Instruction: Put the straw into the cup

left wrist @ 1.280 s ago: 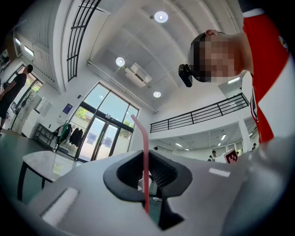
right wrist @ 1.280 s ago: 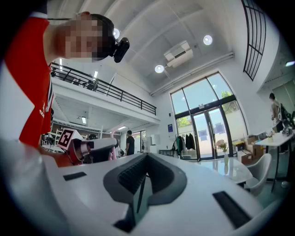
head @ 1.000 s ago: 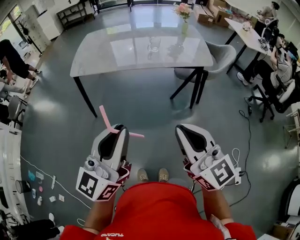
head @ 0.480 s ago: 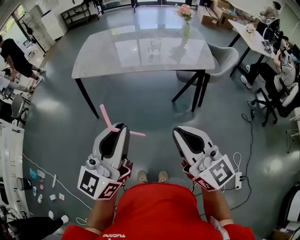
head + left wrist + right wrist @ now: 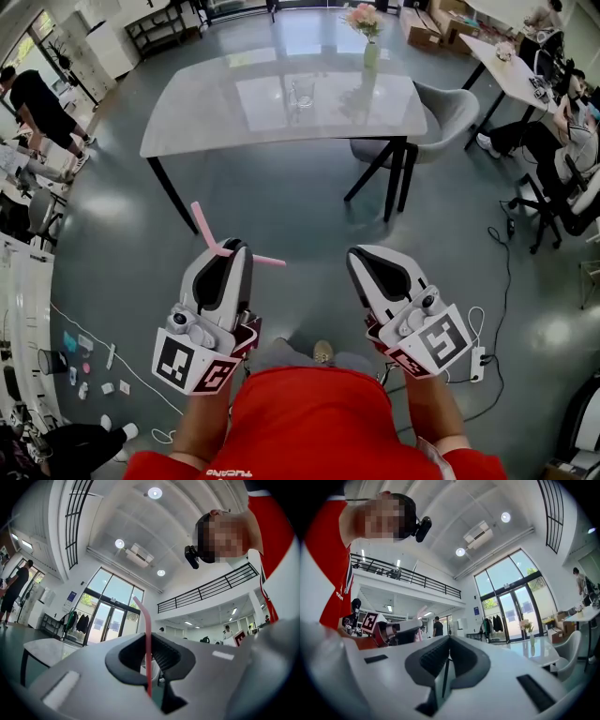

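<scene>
at the left, the pink straw (image 5: 208, 230) is pinched between the jaws of the left gripper (image 5: 229, 247); at the right, the right gripper (image 5: 362, 255) is held pressed together on nothing. the step in hand is judged to be the carrying, since the cup (image 5: 302, 92) stands well apart on the table (image 5: 206, 117). next, the table must be reached and the straw brought upright over the cup's mouth.
</scene>
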Motion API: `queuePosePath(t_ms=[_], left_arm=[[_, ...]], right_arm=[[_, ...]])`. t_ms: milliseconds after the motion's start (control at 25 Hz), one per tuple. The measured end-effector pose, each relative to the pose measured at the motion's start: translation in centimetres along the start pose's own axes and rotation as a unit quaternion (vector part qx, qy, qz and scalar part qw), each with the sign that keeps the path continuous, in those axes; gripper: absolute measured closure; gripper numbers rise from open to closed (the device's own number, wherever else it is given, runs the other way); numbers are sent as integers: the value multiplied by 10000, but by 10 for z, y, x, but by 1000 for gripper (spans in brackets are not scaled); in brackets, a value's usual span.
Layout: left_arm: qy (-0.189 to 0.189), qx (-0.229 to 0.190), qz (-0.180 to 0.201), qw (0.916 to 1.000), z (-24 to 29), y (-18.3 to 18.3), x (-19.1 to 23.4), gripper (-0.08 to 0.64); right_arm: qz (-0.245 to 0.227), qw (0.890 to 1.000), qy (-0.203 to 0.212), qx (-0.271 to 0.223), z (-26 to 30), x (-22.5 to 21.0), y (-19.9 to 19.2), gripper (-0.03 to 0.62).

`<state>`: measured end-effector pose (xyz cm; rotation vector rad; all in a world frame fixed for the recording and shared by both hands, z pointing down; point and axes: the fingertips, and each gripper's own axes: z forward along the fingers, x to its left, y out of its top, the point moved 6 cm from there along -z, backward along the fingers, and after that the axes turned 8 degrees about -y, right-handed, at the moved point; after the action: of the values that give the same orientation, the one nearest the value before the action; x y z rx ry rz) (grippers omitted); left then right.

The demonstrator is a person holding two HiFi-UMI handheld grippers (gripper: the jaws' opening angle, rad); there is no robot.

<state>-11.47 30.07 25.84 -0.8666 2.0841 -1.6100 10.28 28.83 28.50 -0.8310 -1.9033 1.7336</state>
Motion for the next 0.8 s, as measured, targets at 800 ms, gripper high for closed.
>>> queuePosePath(t_ms=[800], left_arm=[[-121, -219, -113, 9996, 64, -20, 78, 522]], right_arm=[[-251, 9995, -171, 126, 75, -54, -4, 591]])
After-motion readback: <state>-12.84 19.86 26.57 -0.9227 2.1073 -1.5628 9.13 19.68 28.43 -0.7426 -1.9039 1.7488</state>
